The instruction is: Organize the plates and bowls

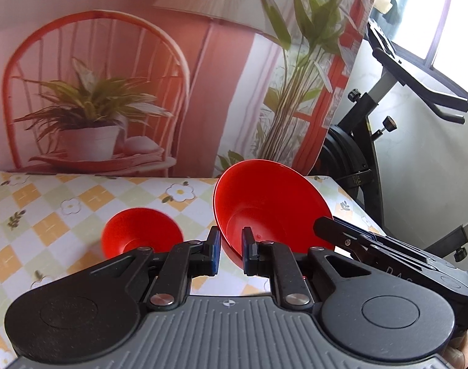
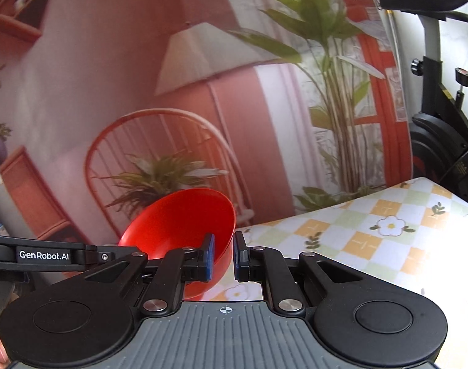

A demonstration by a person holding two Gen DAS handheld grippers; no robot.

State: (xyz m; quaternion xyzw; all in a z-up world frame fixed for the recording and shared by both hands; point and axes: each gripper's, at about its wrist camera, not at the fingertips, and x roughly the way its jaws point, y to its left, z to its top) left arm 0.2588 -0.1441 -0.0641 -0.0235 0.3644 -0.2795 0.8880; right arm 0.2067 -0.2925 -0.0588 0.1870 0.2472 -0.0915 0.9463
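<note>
Bowl (image 1: 270, 203) in the air, tilted, and both grippers have a share of it! The left gripper (image 1: 230, 250) has its jaws closed down to a narrow gap with the near rim pinched between the blue pads; the right gripper (image 2: 224, 256) is likewise nearly closed, nipping the rim on its own side. In the left wrist view the right one's black fingers reach in to the bowl's edge from the right.

Down on the surface (image 1: 64, 203), a checked cloth with little flowers, a second red bowl (image 1: 141, 230) sits upright, just left of the lifted one and a little farther back. My read: the held bowl is headed for nesting inside that one.

To do it well, I'd say level the bowl first; it leans well over, mouth toward the left camera. Bring it over the resting bowl's centre, lower straight, and let the two grips give way together so neither twists the rim. A thin edge pinch like this could slip if one side loosens early.

The look of it: glossy red, plastic by the sheen, wide flared wall running down to a small flat base, and nothing inside. Light and stiff, probably.
</note>
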